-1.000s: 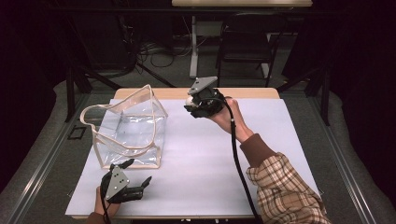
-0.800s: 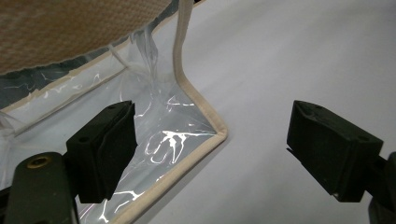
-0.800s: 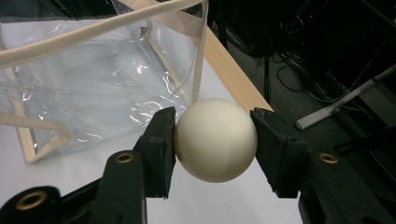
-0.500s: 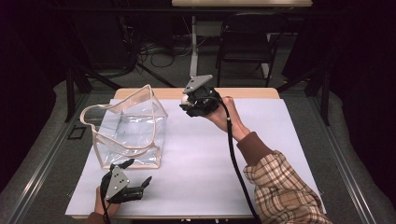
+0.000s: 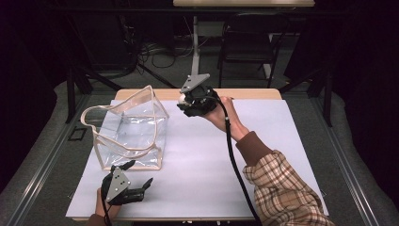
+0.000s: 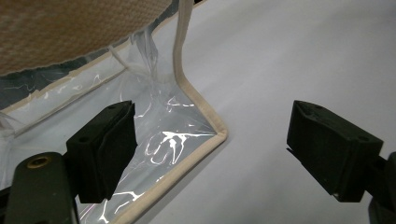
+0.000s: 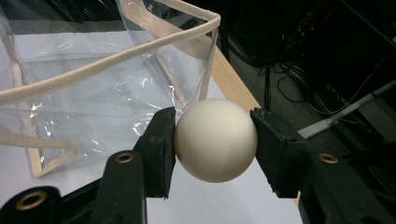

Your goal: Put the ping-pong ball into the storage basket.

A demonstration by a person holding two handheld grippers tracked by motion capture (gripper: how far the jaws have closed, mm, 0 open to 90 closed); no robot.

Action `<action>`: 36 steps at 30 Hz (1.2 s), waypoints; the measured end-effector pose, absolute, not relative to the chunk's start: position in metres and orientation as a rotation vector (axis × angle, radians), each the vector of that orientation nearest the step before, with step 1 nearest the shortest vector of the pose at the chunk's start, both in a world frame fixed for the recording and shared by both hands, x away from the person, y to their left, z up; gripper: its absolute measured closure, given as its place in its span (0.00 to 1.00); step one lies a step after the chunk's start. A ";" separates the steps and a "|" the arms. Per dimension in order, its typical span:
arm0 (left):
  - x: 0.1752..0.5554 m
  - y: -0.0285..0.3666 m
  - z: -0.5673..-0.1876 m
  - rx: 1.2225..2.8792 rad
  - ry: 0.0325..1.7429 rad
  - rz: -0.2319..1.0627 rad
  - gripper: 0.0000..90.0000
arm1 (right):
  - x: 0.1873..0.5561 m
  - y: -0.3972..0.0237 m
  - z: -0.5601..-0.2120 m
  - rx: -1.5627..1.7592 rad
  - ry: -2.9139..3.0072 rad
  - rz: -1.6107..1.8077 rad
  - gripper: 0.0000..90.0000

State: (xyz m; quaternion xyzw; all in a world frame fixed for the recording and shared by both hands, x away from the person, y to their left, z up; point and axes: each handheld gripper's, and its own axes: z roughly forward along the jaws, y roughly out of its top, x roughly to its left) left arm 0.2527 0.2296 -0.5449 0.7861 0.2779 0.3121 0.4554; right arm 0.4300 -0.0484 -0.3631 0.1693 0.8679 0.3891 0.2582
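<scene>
1. My right gripper (image 7: 215,140) had its jaws clamped on a cream ball (image 7: 215,139), one pad on each side, held up off the table near the far edge, just beside the upper far corner of the clear bag (image 5: 129,134).
2. My left gripper (image 5: 134,181) sat low at the near edge, jaws wide apart and gripping nothing; in the left gripper view the bag's near bottom corner (image 6: 205,130) lay between and beyond the jaws, untouched.
3. Step in hand, as I judged it: carrying the ball to drop in the bag. Not in yet.
4. The next move probably needed the ball brought over the bag's open top, clear of the cream-trimmed rim (image 7: 116,58), then lowered and let go. The floppy walls might fold; my left gripper could steady the corner.
5. Surface: white sheet (image 5: 282,155) over a wooden table (image 5: 254,93).
6. Room: dark, with a chair (image 5: 247,47) and floor cables (image 5: 155,49) behind.
</scene>
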 end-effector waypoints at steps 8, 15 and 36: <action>0.253 0.229 -0.545 1.940 0.685 0.770 0.18 | 0.430 -0.042 -0.362 0.442 2.355 1.063 0.57; 0.253 0.230 -0.545 1.940 0.686 0.770 0.18 | 0.430 -0.036 -0.361 0.433 2.359 1.068 0.57; 0.252 0.230 -0.545 1.939 0.687 0.768 0.18 | 0.430 -0.017 -0.361 0.392 2.369 1.074 0.57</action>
